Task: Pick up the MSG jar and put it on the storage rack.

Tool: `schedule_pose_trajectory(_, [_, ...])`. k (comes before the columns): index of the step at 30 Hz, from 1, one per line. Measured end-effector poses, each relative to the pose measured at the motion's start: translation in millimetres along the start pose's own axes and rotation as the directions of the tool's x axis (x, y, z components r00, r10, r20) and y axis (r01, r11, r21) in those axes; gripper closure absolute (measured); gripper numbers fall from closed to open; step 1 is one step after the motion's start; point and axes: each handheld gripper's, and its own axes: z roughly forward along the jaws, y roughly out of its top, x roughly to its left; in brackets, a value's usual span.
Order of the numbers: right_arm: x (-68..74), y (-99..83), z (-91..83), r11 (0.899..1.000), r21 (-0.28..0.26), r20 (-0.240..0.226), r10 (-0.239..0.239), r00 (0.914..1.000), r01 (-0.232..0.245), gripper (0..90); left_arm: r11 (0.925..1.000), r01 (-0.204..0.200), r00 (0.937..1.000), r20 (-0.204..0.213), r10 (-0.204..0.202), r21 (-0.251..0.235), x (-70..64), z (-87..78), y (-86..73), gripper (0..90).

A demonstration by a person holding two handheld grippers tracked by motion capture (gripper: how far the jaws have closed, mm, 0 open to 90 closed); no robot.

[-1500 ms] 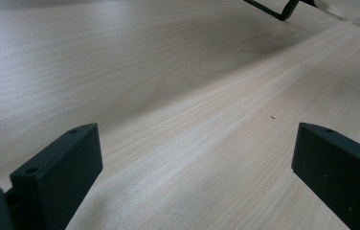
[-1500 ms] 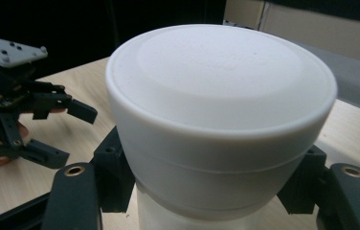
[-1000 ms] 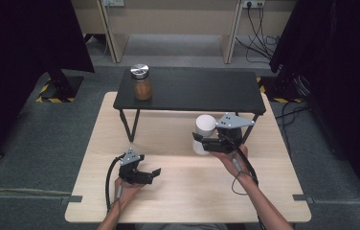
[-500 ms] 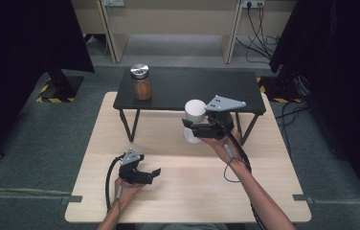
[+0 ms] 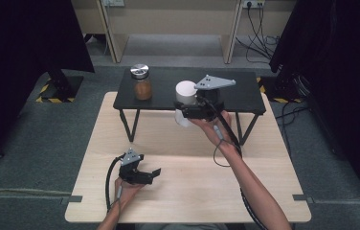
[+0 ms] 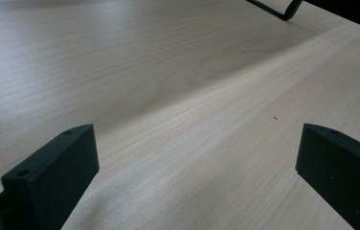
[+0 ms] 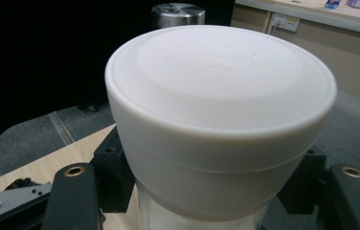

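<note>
Nearest me, on the pale wooden table, my left gripper rests low with its jaws spread wide and nothing between them; in the left gripper view I see two matte black blocks with small screw holes, and between them bare wood with fine straight grain and a soft sheen; this hand has no part in the work for now.

Farther out, my right gripper is clamped on the white container, its jaws pressed to the body just under the broad cap; I hold it upright in the air at the front edge of the black shelf, not yet set down; the lifting looks done to me, and what I judge is left is carrying it over the edge, lowering it onto the shelf top and letting go.

Seen close in the right gripper view, the cap is round, slightly dished on top, a chalky matt plastic with a faint seam around its skirt.

Beyond it, on the left part of the dark, flat, thin-legged shelf, stands a glass jar of brown contents with a shiny metal lid.
</note>
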Motion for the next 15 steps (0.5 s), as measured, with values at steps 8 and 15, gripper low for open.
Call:
schedule_pose_trajectory(8, [-0.9, 23.4, 14.7, 1.000, -0.003, 0.036, 0.016, 0.9992, -0.016, 35.6, 1.0000, 0.000, 1.0000, 0.000, 0.000, 0.001, 0.1, 0.0, 0.3, 0.1])
schedule_pose_trajectory(15, [-5.3, 36.4, 30.8, 0.999, -0.005, 0.077, 0.044, 0.9961, -0.044, 35.6, 1.0000, -0.004, 1.0000, 0.000, 0.004, 0.005, -0.3, 0.1, 0.8, 0.1])
